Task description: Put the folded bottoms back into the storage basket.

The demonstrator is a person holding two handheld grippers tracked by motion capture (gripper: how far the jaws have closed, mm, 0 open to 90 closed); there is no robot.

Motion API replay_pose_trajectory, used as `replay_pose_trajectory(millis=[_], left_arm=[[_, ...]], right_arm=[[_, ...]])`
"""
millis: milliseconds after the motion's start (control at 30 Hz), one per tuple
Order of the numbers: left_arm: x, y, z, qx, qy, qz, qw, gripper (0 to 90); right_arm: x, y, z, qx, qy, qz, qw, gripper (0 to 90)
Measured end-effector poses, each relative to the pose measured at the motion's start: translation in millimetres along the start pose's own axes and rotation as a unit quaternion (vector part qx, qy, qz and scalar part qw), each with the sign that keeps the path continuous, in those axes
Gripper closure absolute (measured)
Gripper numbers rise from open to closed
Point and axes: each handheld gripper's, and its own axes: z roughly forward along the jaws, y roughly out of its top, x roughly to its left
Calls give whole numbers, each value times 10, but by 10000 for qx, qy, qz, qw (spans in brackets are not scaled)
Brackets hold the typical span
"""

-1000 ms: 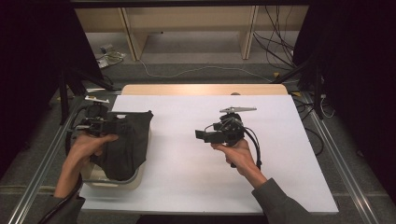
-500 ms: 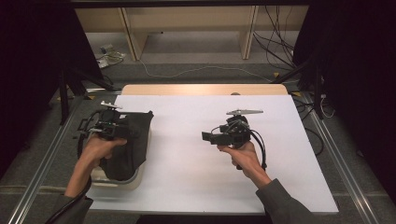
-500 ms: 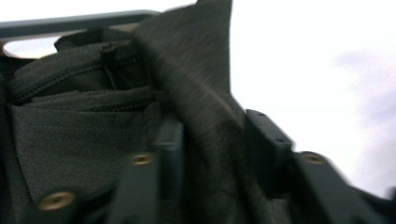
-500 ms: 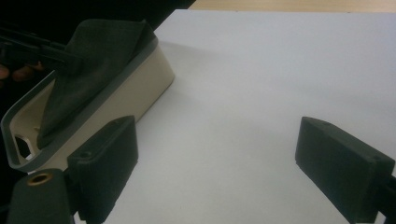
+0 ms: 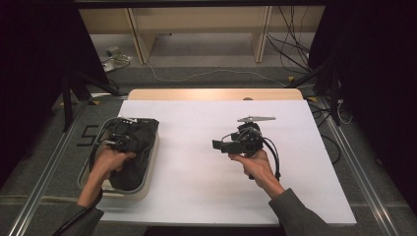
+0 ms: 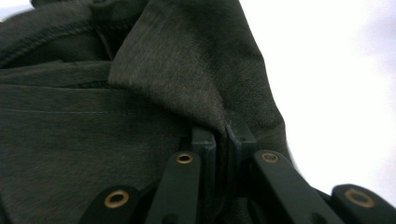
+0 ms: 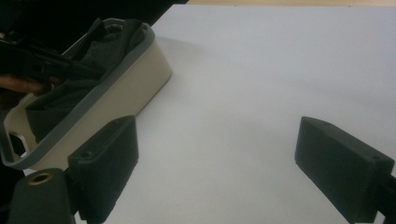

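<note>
1. High view, surface and room: a white table top (image 5: 196, 162) with a bare wooden strip along its far edge stands on a grey floor. Beyond it are pale wooden furniture legs and loose cables; dark curtains close the left and right sides.

2. High view, container: a cream basin (image 5: 145, 181) with a grey rim sits at the near left of the table. A dark grey garment (image 5: 132, 152) fills it and laps over its right rim.

3. High view, orientation: the basin's long axis runs near to far, tilted slightly rightward at the far end. The garment lies along the same axis.

4. High view, tools: the left gripper (image 5: 118, 142) is down in the basin, on the garment. The right gripper (image 5: 220, 145) is held above the middle of the table, pointing left, well apart from the basin.

5. Left gripper view: the left gripper (image 6: 223, 140) has just been closing, and its jaws now stand together, clamped on a raised fold of the garment (image 6: 177, 70). White table shows at the right.

6. Right gripper view: the right gripper (image 7: 224, 154) has its jaws wide apart with bare table between them. The basin (image 7: 121, 88) lies at far left, garment (image 7: 60, 100) inside; the other gripper shows at its far side.
</note>
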Motion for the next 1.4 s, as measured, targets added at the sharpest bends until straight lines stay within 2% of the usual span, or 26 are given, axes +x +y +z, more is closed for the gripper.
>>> replay_pose_trajectory(millis=[133,300,567,833,1000,1400], left_arm=[[-33,-26,118,105,209,80,9997,847],[-15,-67,271,220,310,61,9993,848],[-7,-76,336,243,364,35,9990,847],[-1,-70,291,195,309,21,9993,823],[25,-59,218,86,168,-28,9998,754],[-5,-11,75,-89,151,88,9998,615]], right_arm=[[2,-2,1,-4,-10,-12,10000,142],[1,-4,-2,1,-10,-12,10000,142],[1,-9,-4,10,-29,4,10000,142],[-2,-11,-14,8,-27,2,10000,142],[-24,-7,-35,-28,-53,-3,10000,142],[-45,-6,-69,-82,-66,-15,9999,142]])
